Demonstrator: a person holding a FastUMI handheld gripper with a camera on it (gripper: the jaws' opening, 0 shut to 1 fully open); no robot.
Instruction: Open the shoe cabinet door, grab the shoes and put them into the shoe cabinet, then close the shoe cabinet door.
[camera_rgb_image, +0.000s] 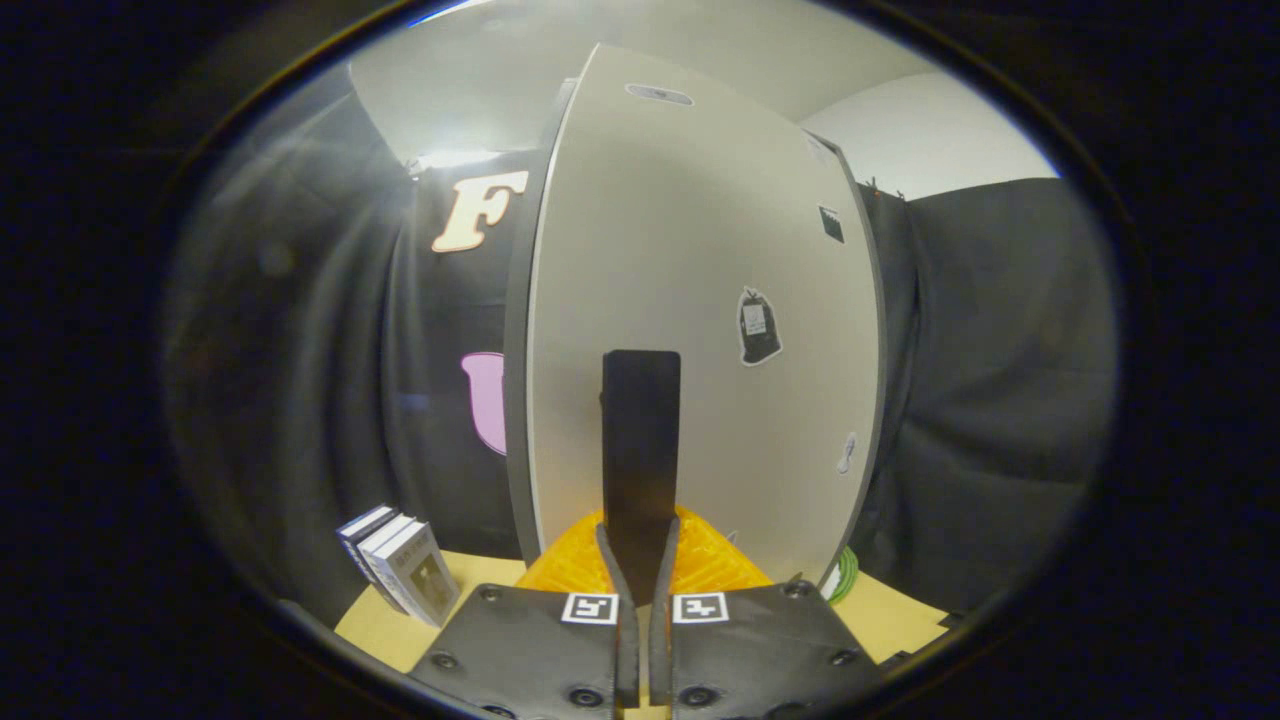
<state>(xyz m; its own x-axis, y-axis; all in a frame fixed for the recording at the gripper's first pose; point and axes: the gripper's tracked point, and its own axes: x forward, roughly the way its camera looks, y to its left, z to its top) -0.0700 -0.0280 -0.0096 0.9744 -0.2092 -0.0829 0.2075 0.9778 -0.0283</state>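
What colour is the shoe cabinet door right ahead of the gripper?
Light grey, with small stickers, on the shoe cabinet door in the gripper view; the gripper is shut.

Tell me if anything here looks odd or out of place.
Nothing looks spilled or damaged. The gripper has its fingers closed together in front of the shoe cabinet door, with orange mesh just behind them. The books beside the cabinet lean slightly.

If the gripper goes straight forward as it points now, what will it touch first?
Most likely the grey cabinet door, right ahead. The gripper has its fingers closed together, and their tips already seem near or against the door; depth is unclear.
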